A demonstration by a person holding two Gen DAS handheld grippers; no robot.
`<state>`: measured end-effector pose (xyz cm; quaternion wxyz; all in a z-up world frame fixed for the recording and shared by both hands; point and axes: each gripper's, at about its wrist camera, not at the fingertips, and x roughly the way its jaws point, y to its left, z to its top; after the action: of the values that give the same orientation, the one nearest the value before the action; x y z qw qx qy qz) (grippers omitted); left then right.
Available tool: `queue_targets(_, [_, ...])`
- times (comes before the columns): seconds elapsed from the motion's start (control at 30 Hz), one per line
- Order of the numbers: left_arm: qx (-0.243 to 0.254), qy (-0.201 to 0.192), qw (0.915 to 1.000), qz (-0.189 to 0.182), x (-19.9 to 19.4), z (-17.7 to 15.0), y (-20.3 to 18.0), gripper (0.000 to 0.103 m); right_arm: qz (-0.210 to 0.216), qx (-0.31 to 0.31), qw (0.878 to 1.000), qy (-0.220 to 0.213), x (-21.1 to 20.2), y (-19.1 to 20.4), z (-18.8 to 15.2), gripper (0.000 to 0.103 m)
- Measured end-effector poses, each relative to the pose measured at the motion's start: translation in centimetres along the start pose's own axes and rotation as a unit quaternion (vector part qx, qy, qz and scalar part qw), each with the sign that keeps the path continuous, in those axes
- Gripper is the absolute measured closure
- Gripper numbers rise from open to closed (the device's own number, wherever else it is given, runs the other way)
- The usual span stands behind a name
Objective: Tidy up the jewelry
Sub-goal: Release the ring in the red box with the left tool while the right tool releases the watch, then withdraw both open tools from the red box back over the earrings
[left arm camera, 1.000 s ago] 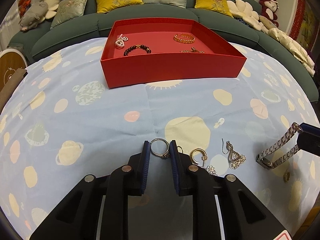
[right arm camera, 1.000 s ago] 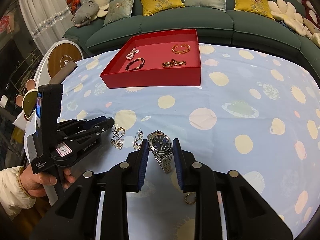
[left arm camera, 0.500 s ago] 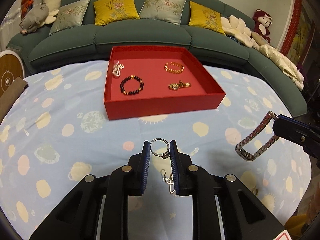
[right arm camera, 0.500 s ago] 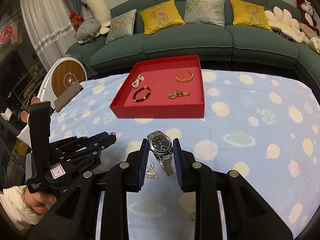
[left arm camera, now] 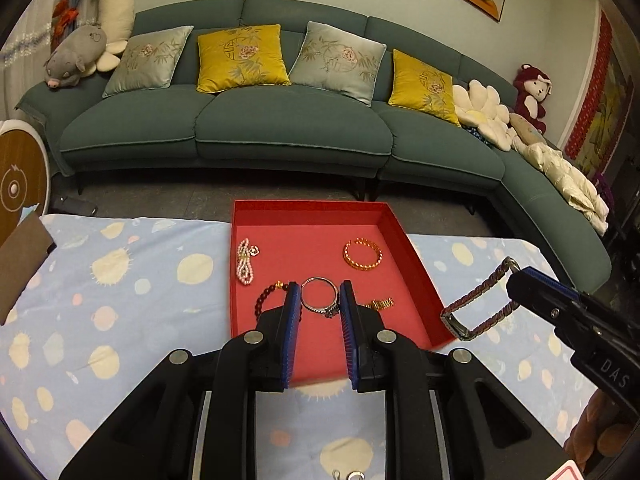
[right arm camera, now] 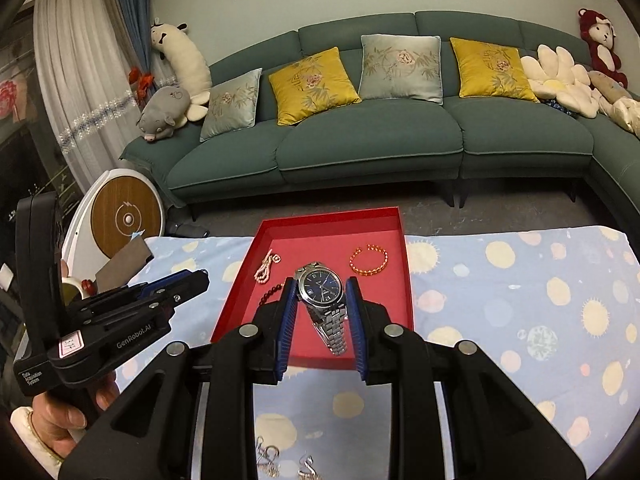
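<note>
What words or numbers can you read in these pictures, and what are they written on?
"GenRobot.AI": side of the left gripper.
"Data Acquisition System": its handle base, small.
"DAS": body of the right gripper.
Pink sticker on the left gripper: handwritten number, unclear.
Watch dial: too small to read.

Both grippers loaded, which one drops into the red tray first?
Left, probably. The left gripper holds the silver ring over bare floor of the red tray. The right gripper holds the watch toward the tray's near edge, strap dangling.
</note>
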<state>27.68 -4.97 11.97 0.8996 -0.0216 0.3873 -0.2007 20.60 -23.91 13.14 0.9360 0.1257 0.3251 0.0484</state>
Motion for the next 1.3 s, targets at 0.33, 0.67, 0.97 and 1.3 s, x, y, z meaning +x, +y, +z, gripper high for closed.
queue_targets(0.33, [-0.01, 0.028, 0.9996, 0.001, 8.6, 2.4, 1.4, 0.085, 0.008, 0.026, 0.999, 0.027, 9.2, -2.3, 1.6, 0.079])
queue_targets(0.67, [-0.066, 0.066, 0.9955, -0.014, 14.2, 1.9, 2.5, 0.085, 0.022, 0.026, 0.997, 0.075, 16.7, -3.0, -0.6, 0.079])
queue_targets(0.97, [-0.064, 0.061, 0.996, 0.006, 13.9, 1.9, 2.7, 0.074, 0.027, 0.046, 0.998, 0.039, 15.3, -3.5, -0.2, 0.072])
queue_targets(1.3, [-0.023, 0.023, 0.9984, 0.047, 5.6, 3.1, 2.8, 0.063, 0.022, 0.003, 0.999, -0.037, 3.7, -1.9, 3.2, 0.065])
